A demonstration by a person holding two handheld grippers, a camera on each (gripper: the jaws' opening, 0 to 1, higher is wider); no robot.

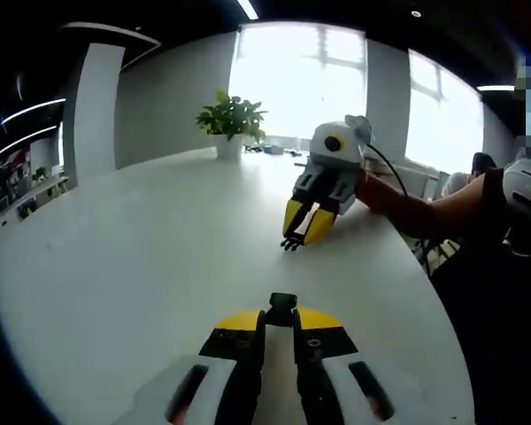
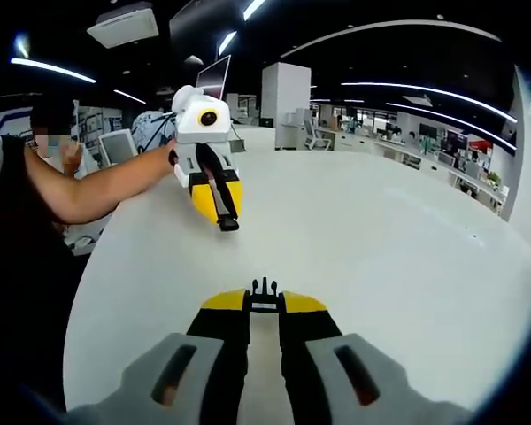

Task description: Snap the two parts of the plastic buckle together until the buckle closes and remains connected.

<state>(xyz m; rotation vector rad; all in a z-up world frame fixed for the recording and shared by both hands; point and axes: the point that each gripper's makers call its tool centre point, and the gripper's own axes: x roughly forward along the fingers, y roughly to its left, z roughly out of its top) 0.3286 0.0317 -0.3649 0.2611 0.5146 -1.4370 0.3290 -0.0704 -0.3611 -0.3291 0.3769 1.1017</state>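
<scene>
Left gripper clamps the socket half of the buckle at its jaw tips, above the white table. Farther across the table, right gripper pinches the pronged half. Potted plant stands at the table's far edge.

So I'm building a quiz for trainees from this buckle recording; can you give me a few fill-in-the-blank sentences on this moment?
1. The left tool holds a black buckle piece between its ____ jaws.
2. The right tool grips the pronged buckle part; the two parts are ____ joined.
3. Both tools hover over a ____ table.
4. A potted ____ stands at the table's far edge.

Missing: shut; not yet; white; plant
</scene>
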